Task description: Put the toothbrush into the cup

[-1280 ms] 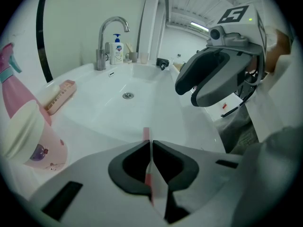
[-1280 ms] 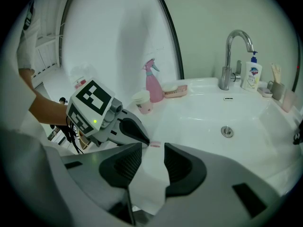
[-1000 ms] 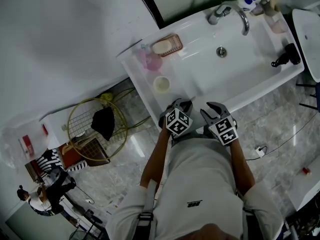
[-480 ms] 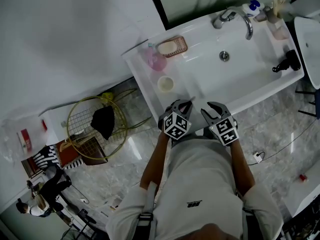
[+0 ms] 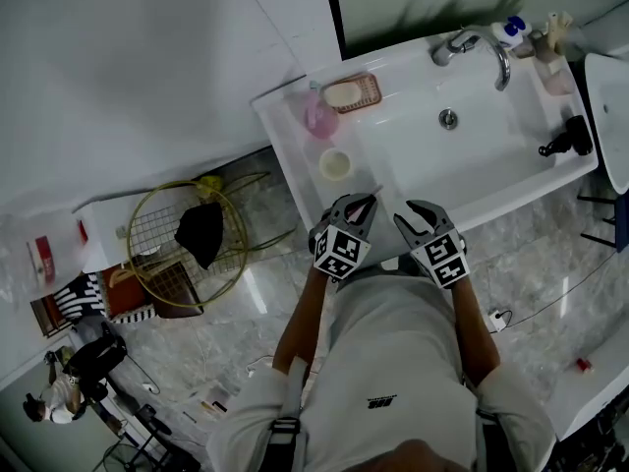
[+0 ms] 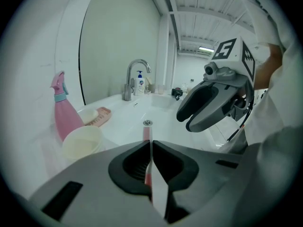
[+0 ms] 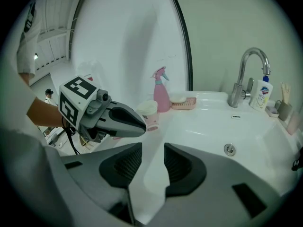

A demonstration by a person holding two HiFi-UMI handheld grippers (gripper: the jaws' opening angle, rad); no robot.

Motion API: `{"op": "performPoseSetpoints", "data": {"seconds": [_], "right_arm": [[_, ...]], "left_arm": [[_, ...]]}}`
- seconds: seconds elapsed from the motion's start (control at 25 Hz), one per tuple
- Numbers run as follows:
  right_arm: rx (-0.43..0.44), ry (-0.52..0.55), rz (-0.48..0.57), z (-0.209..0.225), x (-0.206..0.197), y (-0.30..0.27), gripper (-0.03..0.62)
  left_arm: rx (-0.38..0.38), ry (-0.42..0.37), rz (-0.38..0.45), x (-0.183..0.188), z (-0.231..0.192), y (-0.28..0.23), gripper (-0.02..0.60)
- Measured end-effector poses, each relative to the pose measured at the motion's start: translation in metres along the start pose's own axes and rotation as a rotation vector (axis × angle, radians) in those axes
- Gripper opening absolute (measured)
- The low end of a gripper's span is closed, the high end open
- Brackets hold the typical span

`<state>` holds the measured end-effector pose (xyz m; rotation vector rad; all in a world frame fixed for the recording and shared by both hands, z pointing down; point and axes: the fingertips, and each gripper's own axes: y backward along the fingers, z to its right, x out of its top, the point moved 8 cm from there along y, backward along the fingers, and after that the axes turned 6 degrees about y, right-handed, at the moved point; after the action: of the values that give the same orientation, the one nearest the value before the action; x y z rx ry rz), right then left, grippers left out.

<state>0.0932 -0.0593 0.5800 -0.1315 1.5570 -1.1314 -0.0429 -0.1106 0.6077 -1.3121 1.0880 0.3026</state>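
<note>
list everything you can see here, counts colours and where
sink: 1, white, in front of the person
faucet: 1, chrome, back rim
drain: 1, metal, in the basin
cup: 1, cream, left ledge
spray bottle: 1, pink, behind the cup
soap dish: 1, pink, back left, holding a pale bar
pump bottle: 1, white with blue top, beside the faucet
dark object: 1, black, right rim, unclear what
wire basket: 1, gold, on the floor
cloth: 1, black, in the basket
toothbrush: 1, red and white, clamped in the left gripper
left gripper: grey, shut
right gripper: grey, open, empty
</note>
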Motion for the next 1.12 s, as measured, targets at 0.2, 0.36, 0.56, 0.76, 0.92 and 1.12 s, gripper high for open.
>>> {"op": "performPoseSetpoints", "data": {"seconds": [0.2, 0.36, 0.56, 0.76, 0.92, 1.12], "right_arm": [[0.007, 0.006, 0.011, -0.002, 0.009, 0.0, 0.16], [0.007, 0.029, 0.018, -0.001, 0.015, 0.001, 0.156], [-0.004, 0.044, 0.082, 0.0, 0.031, 0.002, 0.146], [-0.003, 0.063, 0.119, -0.002, 0.044, 0.003, 0.138], [0.007, 0.081, 0.135, -0.003, 0.052, 0.001, 0.135], [0.025, 0.101, 0.153, -0.005, 0.062, -0.001, 0.132]], "left_arm": [[0.017, 0.026, 0.086, 0.01, -0.007, 0.013, 0.041], [0.037, 0.04, 0.136, 0.017, -0.01, 0.021, 0.041], [0.071, 0.057, 0.189, 0.026, -0.015, 0.032, 0.041], [0.112, 0.071, 0.235, 0.032, -0.019, 0.043, 0.041], [0.146, 0.087, 0.277, 0.039, -0.024, 0.052, 0.041], [0.184, 0.125, 0.337, 0.046, -0.032, 0.063, 0.041]]}}
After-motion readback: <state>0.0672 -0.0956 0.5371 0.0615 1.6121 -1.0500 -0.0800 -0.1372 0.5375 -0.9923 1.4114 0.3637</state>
